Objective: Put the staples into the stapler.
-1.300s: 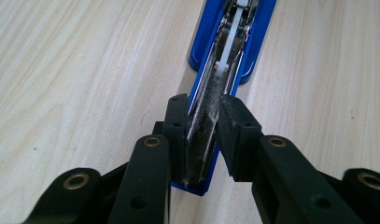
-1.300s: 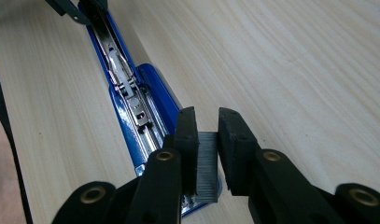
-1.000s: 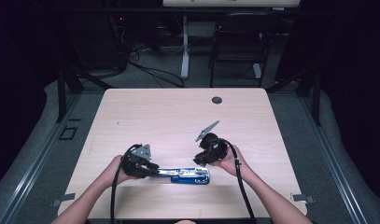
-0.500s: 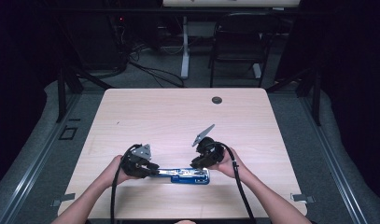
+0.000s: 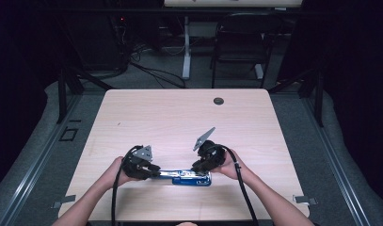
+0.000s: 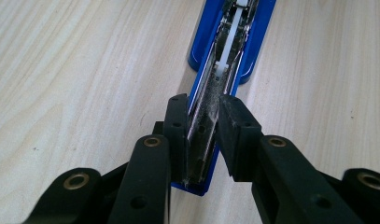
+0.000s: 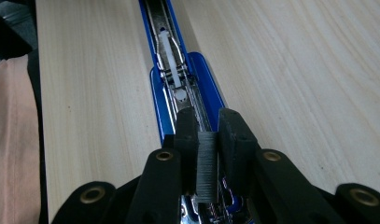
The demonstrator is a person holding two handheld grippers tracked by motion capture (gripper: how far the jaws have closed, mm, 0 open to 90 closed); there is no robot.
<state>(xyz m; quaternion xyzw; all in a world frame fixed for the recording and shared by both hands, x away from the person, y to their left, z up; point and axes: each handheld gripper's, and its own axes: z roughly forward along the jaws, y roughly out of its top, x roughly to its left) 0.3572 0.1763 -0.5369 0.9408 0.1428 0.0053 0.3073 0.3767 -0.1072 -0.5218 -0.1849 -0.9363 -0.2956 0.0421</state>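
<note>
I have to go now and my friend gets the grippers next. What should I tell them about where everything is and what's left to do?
Left gripper: shut on the open blue stapler, clamping its metal staple channel at one end to steady it.
Right gripper: shut on a strip of staples, held just above the stapler's open channel at the other end.
The stapler lies flat near the front edge of the wooden table, lid swung open, between both hands.
Done: stapler opened, staples picked up and lined up with the channel.
Left: lower the strip into the channel, let go, then probably close the stapler.
</note>
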